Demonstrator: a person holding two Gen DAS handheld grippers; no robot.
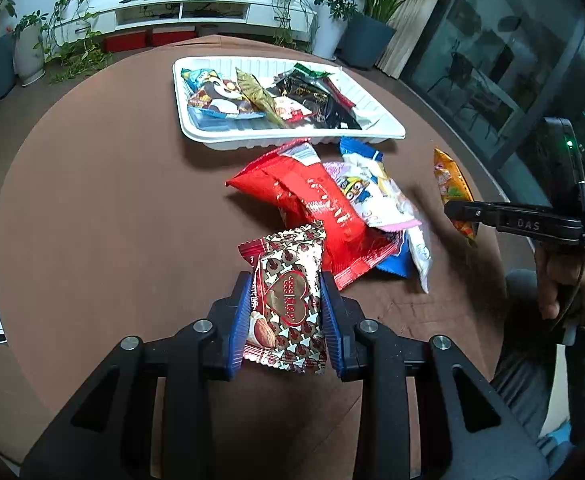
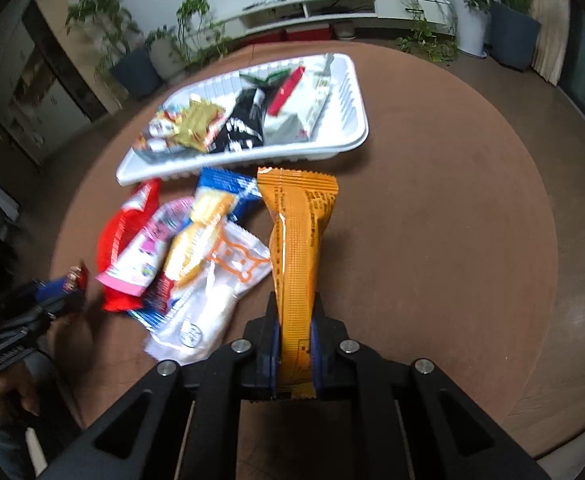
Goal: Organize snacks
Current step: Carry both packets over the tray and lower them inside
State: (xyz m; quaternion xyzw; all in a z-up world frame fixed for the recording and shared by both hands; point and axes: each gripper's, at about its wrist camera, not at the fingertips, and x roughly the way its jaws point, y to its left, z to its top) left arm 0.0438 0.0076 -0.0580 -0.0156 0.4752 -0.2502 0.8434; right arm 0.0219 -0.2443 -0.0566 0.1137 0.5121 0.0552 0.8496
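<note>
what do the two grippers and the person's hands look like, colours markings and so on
Both the left gripper and the right gripper are matte black, angular frames with silver round bolts and ribbed blue finger pads. Seen from the side, the right one shows white "DAS" lettering and a small green light. The hands are bare, with grey-blue sleeves and a thin dark cord near the right wrist.

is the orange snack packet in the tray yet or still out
Out: the orange snack packet is clamped in the right gripper, short of the white tray.

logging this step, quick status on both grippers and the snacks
Left gripper shut on almond chocolate packet. Right gripper shut on orange snack bar. White tray part filled; loose pile of packets lies before it.
</note>
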